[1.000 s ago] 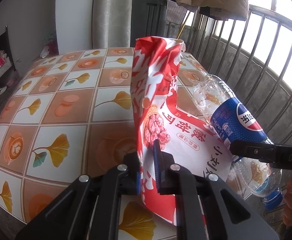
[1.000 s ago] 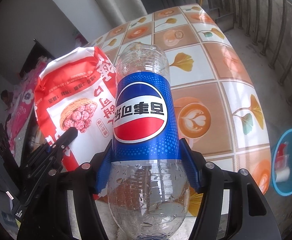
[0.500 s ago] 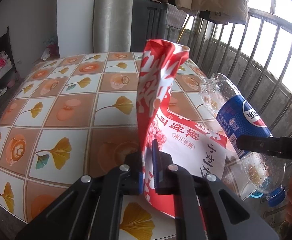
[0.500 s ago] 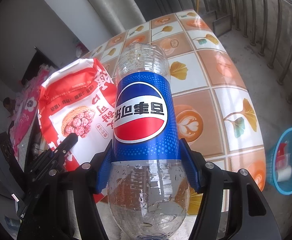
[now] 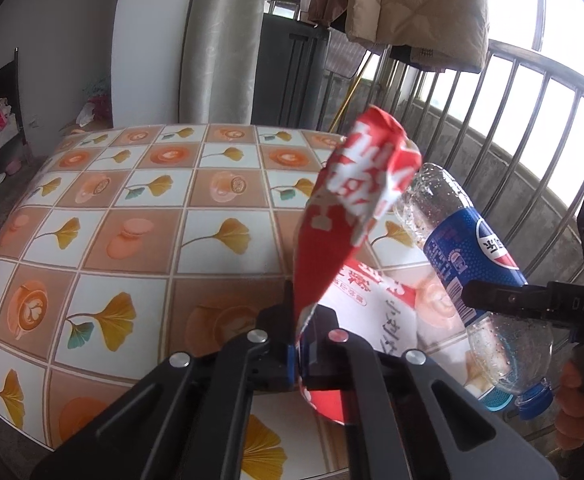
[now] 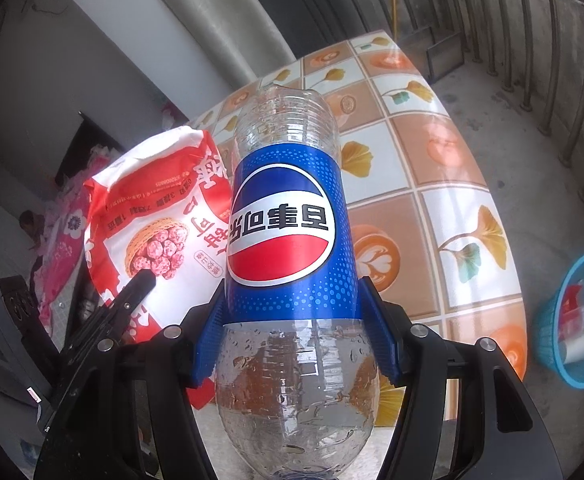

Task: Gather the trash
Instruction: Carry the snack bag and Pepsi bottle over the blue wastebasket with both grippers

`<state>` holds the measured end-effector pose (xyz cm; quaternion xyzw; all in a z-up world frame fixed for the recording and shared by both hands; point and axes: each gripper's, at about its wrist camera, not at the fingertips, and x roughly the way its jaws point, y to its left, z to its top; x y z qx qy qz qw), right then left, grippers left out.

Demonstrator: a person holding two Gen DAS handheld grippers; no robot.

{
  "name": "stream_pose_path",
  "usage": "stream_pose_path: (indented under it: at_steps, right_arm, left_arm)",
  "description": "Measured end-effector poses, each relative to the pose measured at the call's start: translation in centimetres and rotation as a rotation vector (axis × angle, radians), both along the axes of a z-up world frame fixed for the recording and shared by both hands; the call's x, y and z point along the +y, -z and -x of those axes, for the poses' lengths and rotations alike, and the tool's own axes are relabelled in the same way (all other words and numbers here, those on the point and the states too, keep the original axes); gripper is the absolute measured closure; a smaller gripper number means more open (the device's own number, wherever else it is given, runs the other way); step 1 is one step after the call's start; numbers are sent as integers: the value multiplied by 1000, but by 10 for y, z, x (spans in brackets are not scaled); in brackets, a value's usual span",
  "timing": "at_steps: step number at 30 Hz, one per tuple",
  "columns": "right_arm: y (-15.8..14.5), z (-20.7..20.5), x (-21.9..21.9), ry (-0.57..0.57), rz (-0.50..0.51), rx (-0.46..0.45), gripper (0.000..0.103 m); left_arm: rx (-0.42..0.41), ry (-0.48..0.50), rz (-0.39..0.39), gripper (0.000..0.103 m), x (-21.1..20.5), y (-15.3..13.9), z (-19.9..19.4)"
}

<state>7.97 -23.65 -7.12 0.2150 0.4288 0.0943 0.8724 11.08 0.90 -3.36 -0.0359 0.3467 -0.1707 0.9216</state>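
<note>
A: Trash first: our left gripper [image 5: 298, 344] is clamped tight on the lower edge of the crumpled red-and-white plastic snack bag [image 5: 344, 216], which stands up from between the pads, lifted above the counter with the ginkgo-leaf and coffee-cup tile-pattern cloth [image 5: 139, 232].

B: And our right gripper [image 6: 296, 328] grasps the clear plastic cola bottle with the blue label [image 6: 287, 232], its blue pads pressed on both sides at the label's lower edge. The bottle's base points away from us, over the counter.

A: From our left view the bottle lies tilted just right of the bag, blue cap [image 5: 534, 402] lowest, near a person's fingers [image 5: 576, 400].

B: Droplets cling inside it. Bag and bottle sit just beside each other; we cannot tell whether they touch.

A: On the floor past the counter's edge we see a round blue mesh plastic basket [image 6: 572, 312] with something red and white in it.
</note>
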Motion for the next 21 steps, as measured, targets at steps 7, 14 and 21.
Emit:
stream_pose_path:
  at_steps: [7,14,21]
  right_arm:
    - [-18,12,-15,27,-26,-46,44]
    - [-49,49,-68,164,-18,-129,44]
    - [-62,124,-159,443,-2,-155,44]
  left_arm:
    - [-15,40,69,103,-7,-21,4]
    - [11,150,196,103,-27,-46,3]
    - [81,344,294,103,-85,-61,-5]
